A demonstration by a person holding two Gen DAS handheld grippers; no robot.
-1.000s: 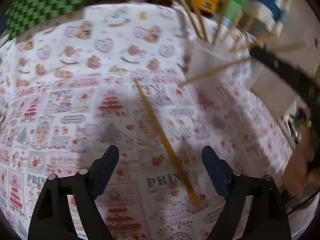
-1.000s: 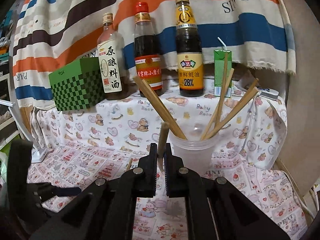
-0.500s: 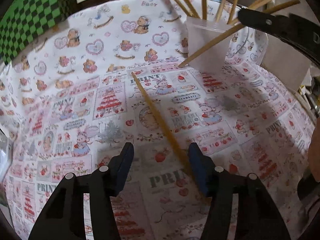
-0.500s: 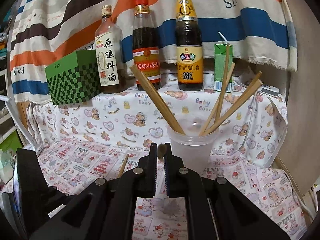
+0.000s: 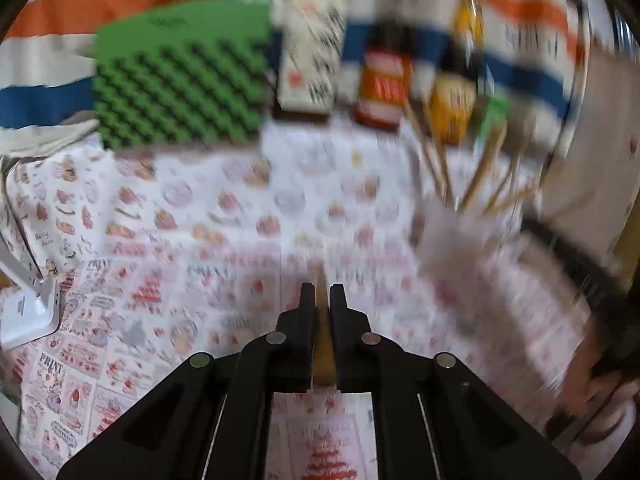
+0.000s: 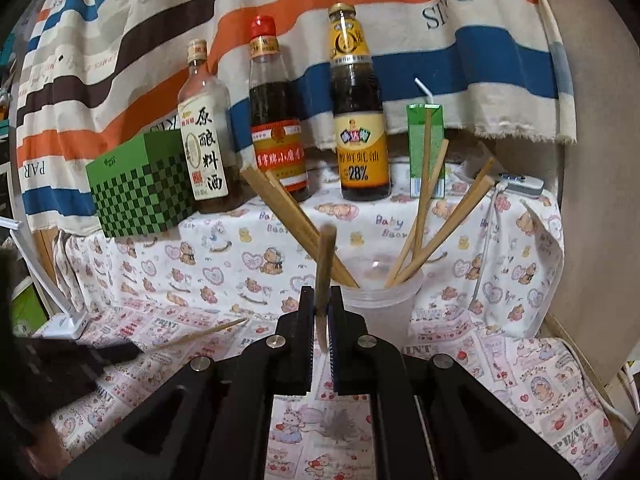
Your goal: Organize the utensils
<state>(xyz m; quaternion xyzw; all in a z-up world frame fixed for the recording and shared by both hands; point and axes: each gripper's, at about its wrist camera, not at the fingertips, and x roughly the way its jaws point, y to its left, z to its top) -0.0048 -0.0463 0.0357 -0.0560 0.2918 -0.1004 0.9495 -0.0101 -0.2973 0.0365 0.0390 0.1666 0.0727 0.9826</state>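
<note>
Gripping one tan wooden chopstick [image 6: 323, 276] upright in the closed right gripper [image 6: 320, 312], just before the clear plastic cup [image 6: 380, 300] near the table's [image 6: 224, 248] right edge; left gripper [image 5: 322, 308] clamped on another chopstick [image 5: 323, 344], blurred.

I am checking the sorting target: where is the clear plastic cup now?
In the right wrist view, the clear plastic cup stands just right of centre on the printed tablecloth, directly behind the right tool, holding several chopsticks.

Matt wooden chopsticks [image 6: 296, 216], translucent plastic cup [image 6: 382, 304], seemingly cotton printed tablecloth [image 6: 224, 256].
</note>
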